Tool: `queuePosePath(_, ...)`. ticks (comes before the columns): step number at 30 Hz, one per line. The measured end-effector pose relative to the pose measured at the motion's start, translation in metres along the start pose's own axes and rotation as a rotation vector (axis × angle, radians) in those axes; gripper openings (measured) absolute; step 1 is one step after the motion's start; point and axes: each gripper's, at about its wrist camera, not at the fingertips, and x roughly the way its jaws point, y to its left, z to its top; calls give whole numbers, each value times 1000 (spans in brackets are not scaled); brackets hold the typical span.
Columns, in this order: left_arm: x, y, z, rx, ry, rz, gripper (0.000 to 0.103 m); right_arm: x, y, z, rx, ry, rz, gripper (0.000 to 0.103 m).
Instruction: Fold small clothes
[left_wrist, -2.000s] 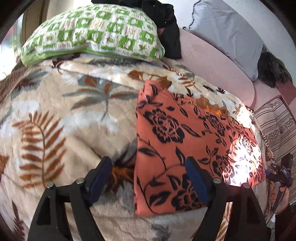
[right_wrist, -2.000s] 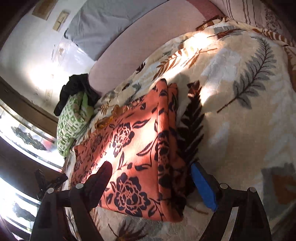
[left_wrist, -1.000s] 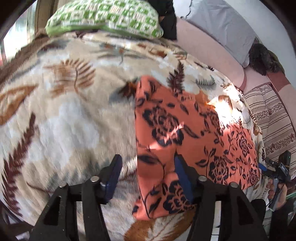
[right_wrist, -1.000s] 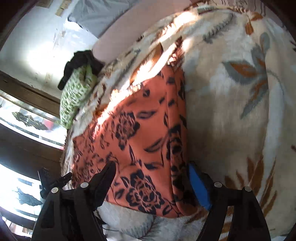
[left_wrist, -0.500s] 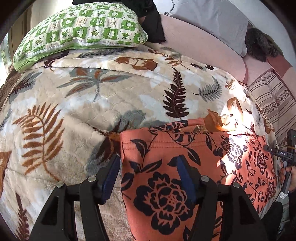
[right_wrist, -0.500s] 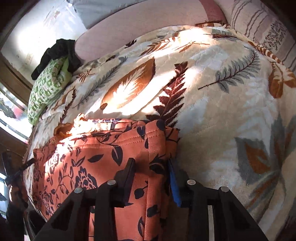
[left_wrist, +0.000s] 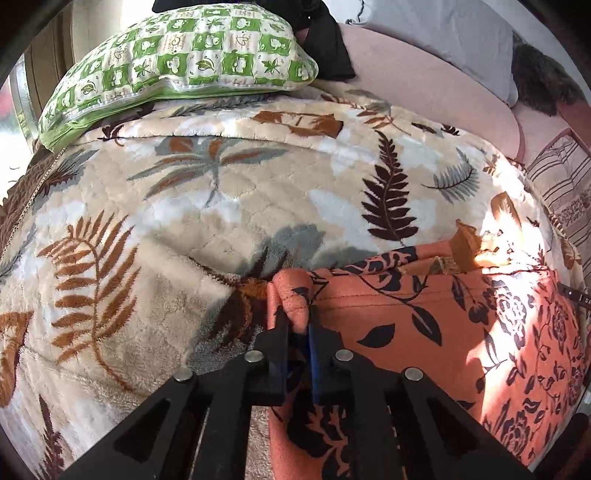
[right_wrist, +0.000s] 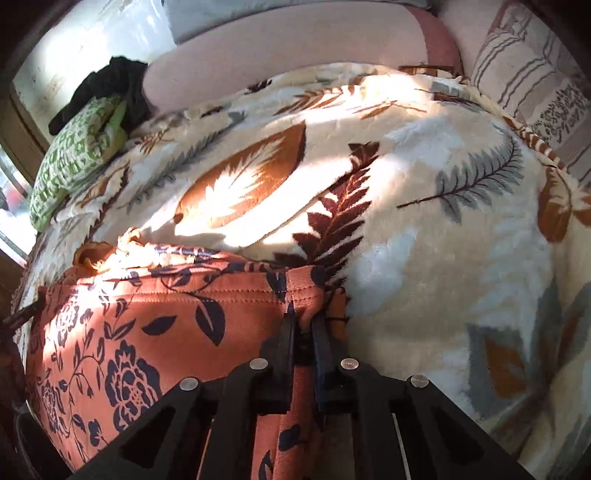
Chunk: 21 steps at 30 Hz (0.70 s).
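Note:
An orange garment with a black flower print lies on the leaf-patterned blanket. My left gripper is shut on its left top corner, pinching a bunched fold of the hemmed edge. In the right wrist view the same orange garment spreads to the left, and my right gripper is shut on its right top corner at the stitched hem. The cloth between both corners is stretched along the hem. The garment's lower part is hidden under the grippers.
A green and white pillow lies at the far left of the bed, with a black cloth behind it. A pink bolster, a grey pillow and a striped cushion line the far side.
Both grippers have closed on the top corners of the orange garment; half a second ago the left one was open and the right one nearly shut. The hem has bunched between the fingers.

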Motion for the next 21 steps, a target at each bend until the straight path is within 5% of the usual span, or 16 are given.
queuePosePath(1, -6, -1, 1, 8, -9, 5, 16, -6, -4, -1, 41, -19, 16, 17)
queuePosePath(2, -14, -1, 2, 18, -23, 14, 18, -12, -6, -2, 58, -24, 19, 35)
queuePosePath(3, -23, -1, 3, 20, -40, 14, 20, -19, -7, -2, 63, -28, 1, 69)
queuePosePath(4, -33, -2, 2, 19, -60, 5, 25, -29, -8, -1, 76, -53, -13, 75)
queuePosePath(9, -82, -25, -18, 60, -139, -52, 55, -82, 11, -8, 130, -112, 209, 75)
queuePosePath(11, -91, -39, -33, 94, -142, -81, 67, -82, 30, -17, 153, -65, 388, 75)
queuePosePath(13, -84, -49, -48, 89, -119, -109, 75, -68, 39, -31, 172, -1, 480, 76)
queuePosePath(16, -32, -55, -66, 107, 47, -43, 77, -17, 18, -51, 257, 101, 330, 75)
queuePosePath(17, -21, -54, -70, 110, 70, -21, 77, -10, 6, -53, 331, 97, 372, 70)
queuePosePath(19, -34, -59, -69, 114, 18, 5, 76, -27, 7, -47, 369, 52, 390, 70)
queuePosePath(21, -55, -63, -67, 106, -31, -18, 76, -50, 26, -40, 280, 6, 378, 72)
